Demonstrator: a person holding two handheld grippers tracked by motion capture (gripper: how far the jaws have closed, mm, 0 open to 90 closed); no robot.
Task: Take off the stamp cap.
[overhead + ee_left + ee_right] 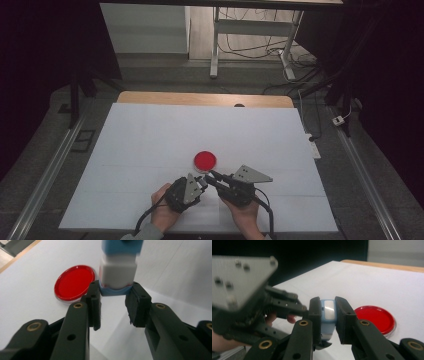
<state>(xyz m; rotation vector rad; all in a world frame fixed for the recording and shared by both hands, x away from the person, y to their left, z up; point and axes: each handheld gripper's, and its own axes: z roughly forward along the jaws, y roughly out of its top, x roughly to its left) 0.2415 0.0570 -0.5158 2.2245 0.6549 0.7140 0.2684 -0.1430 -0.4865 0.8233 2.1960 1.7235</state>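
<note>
From the high view, your two hands sit close together at the near edge of the white table. Your left gripper and right gripper point inward so their tips meet, just short of a round red plastic dish with a clear rim.

In the left gripper view, the jaws are clamped on the pale blue end of a small white and blue rectangular block, which stands up from the pads. The red dish lies flat on the table, just left of the jaw tips.

In the right gripper view, the jaws are pressed on both sides of the same block, with the left gripper reaching in from the left. The dish rests just right of the tips.

Both tools grip one piece, so this looks like a pull-apart or hand-over step. Next, you would likely need steady opposing pulls, or one grip released.
</note>
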